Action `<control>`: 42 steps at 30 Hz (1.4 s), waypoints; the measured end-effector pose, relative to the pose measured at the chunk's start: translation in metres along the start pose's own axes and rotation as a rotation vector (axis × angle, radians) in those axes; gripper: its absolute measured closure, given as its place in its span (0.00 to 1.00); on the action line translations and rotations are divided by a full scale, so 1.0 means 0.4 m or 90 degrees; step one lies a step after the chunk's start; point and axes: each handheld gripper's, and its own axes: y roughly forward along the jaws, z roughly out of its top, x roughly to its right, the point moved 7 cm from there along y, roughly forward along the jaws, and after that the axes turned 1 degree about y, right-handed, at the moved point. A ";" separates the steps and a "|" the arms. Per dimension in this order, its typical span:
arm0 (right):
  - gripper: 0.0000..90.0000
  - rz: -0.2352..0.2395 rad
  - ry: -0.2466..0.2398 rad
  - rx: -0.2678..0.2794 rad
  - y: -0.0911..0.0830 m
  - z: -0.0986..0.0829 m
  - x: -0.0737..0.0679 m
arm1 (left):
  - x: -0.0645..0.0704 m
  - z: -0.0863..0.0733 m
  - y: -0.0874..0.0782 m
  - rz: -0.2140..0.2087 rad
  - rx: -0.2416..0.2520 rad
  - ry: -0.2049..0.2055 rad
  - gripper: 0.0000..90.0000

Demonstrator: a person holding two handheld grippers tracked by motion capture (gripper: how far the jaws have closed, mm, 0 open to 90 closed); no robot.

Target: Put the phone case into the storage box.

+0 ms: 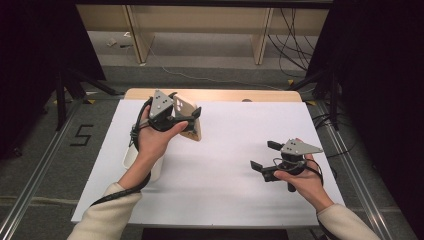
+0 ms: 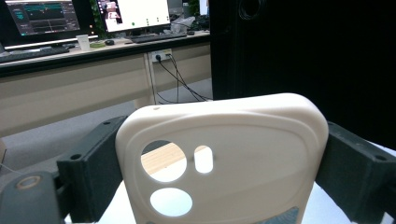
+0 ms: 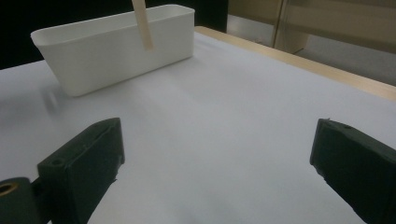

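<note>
**Phone case lifted above the tub, right gripper idle**

At the left edge of the white-covered table (image 1: pixel 225 200), a white rectangular plastic tub (image 1: pixel 131 161) is seen, partly hidden beneath the person's left forearm. Just above and beyond it, a cream-coloured soft phone case with camera cut-outs (image 1: pixel 188 119) is held clear of the table by the left gripper (image 1: pixel 187 119). The case is clamped across its width between the two black jaws, which are pressed against its side edges in the left gripper view (image 2: pixel 243 154). It is kept roughly upright, with the cut-outs toward the lower left of that view; such a hold is judged to suit carrying it to or from the tub. The left hand (image 1: pixel 152 137) is wrapped around the grip, the wrist raised and the forearm angled in from the near edge.

Well apart, at the right of the table, the right gripper (image 1: pixel 261 155) is held low over the bare cover, its jaws spread wide with nothing between them. It is pointed leftward toward the tub (image 3: pixel 112 46). The right hand (image 1: pixel 300 180) is closed about the handle, apparently kept in waiting.
</note>
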 end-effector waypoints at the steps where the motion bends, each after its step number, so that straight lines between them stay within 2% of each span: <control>1: 0.05 0.000 0.000 0.000 0.000 0.000 0.000 | -0.001 0.000 0.000 0.001 0.000 0.000 0.11; 16: 0.06 -0.008 0.006 0.004 -0.003 -0.002 0.007 | -0.018 0.001 -0.004 0.016 0.001 -0.001 0.11; 17: 0.06 -0.008 0.006 0.005 -0.003 -0.002 0.006 | -0.029 0.007 -0.003 0.026 0.010 0.026 0.11; 26: 0.06 -0.010 0.006 0.005 -0.002 -0.004 0.008 | -0.044 0.012 -0.008 0.033 0.013 0.029 0.11; 30: 0.07 -0.010 0.006 0.004 -0.001 -0.005 0.008 | -0.052 0.014 -0.011 0.037 0.016 0.027 0.11; 31: 0.07 -0.011 0.007 0.004 -0.001 -0.005 0.008 | -0.044 0.009 -0.013 0.032 0.007 -0.003 0.11; 42: 0.07 -0.010 0.007 0.002 -0.001 -0.006 0.008 | -0.061 0.016 -0.020 0.044 0.012 -0.001 0.11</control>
